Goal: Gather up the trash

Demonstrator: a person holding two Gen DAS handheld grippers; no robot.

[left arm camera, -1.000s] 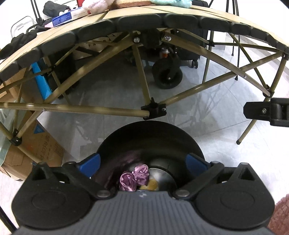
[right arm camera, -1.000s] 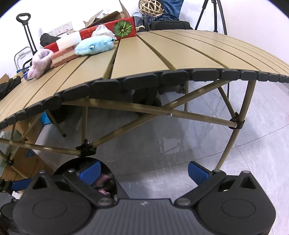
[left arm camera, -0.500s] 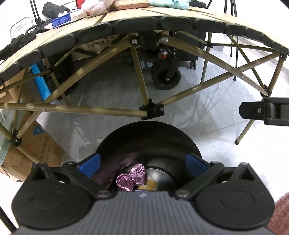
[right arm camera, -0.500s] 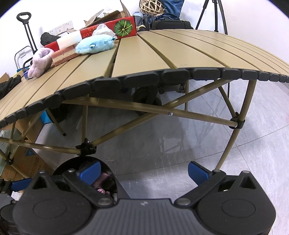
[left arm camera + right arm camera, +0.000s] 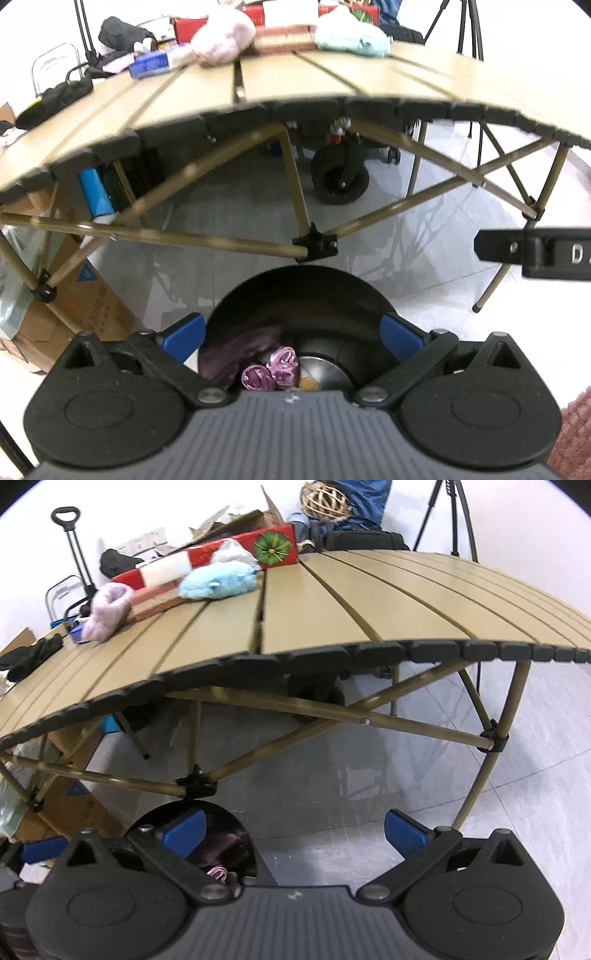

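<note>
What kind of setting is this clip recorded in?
Probably an indoor workroom or storage space, not a lived-in home: a folding slatted camp table, cardboard boxes on a tiled floor, and a tripod.

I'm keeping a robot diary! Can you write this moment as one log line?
left gripper: open, empty | right gripper: open, empty | purple wrapper: in black bin
</note>
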